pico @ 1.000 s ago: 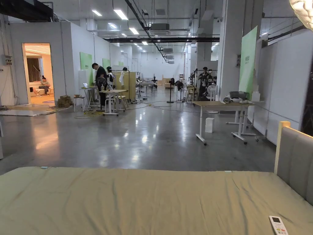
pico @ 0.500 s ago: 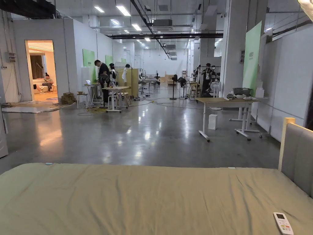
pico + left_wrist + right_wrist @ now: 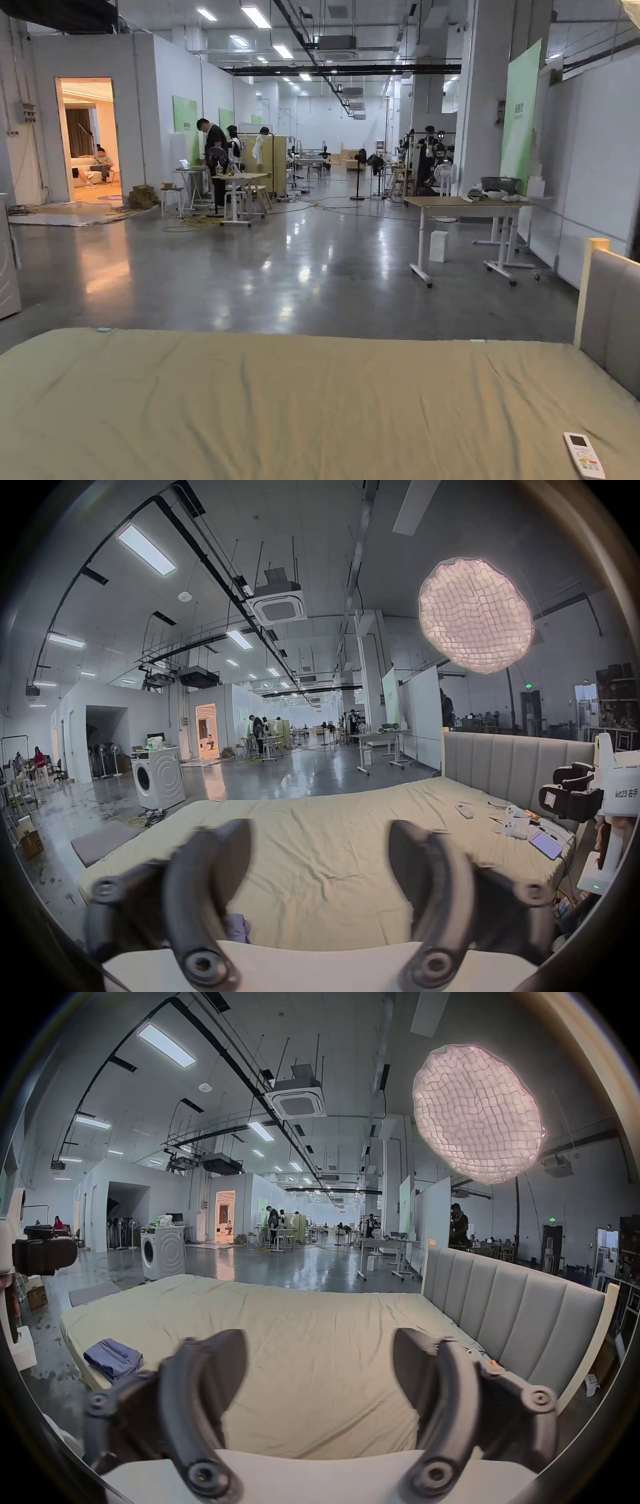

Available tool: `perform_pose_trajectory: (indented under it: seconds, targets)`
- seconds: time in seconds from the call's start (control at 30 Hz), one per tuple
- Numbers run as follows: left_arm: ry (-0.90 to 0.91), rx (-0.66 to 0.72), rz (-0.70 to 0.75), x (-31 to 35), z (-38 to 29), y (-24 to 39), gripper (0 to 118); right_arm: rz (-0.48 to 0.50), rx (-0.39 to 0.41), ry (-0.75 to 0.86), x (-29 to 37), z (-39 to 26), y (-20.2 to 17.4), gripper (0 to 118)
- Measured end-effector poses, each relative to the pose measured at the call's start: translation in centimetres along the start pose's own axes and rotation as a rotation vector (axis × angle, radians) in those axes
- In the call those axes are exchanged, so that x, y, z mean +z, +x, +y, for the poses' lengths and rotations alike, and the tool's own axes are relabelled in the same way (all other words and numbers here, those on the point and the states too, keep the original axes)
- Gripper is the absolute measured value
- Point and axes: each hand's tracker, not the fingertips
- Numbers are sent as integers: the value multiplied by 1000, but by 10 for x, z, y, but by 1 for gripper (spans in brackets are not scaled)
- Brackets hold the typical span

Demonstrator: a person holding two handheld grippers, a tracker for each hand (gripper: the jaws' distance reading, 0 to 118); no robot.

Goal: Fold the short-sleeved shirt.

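Head view: bed (image 3: 250,400) bare, remote (image 3: 584,455) near its right edge.
Left gripper view: left gripper (image 3: 320,854) fingers spread, empty.
Right gripper view: right gripper (image 3: 320,1362) fingers spread, empty; shirt (image 3: 114,1357) bunched at bed's near-left corner. Looks soft, light, floppy; pinch a hem or shoulder seam.

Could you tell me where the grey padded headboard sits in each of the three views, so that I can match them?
Head view: the headboard stands at the right edge, below the middle.
Left gripper view: right of centre, at mid height, beyond the right jaw.
Right gripper view: on the right, slanting down toward the lower right.
Shared landmark: the warm lit doorway, far left in the head view, left of centre in both gripper views.
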Motion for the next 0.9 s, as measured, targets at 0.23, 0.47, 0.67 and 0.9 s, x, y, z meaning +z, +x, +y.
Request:
perform_pose_trajectory:
  seconds: [0.23, 0.47, 0.67, 0.9]
  targets:
    - [17, 5, 5, 1, -3, 5, 118, 18, 28, 19, -3, 3, -6, 118]
    - [27, 13, -2, 0, -1, 4, 118, 26, 47, 31, -4, 5, -11, 118]
    - [12, 21, 7, 2, -3, 2, 118, 42, 26, 18, -3, 7, -11, 118]
    - [2, 20, 4, 3, -5, 3, 118, 38, 30, 17, -2, 8, -12, 118]
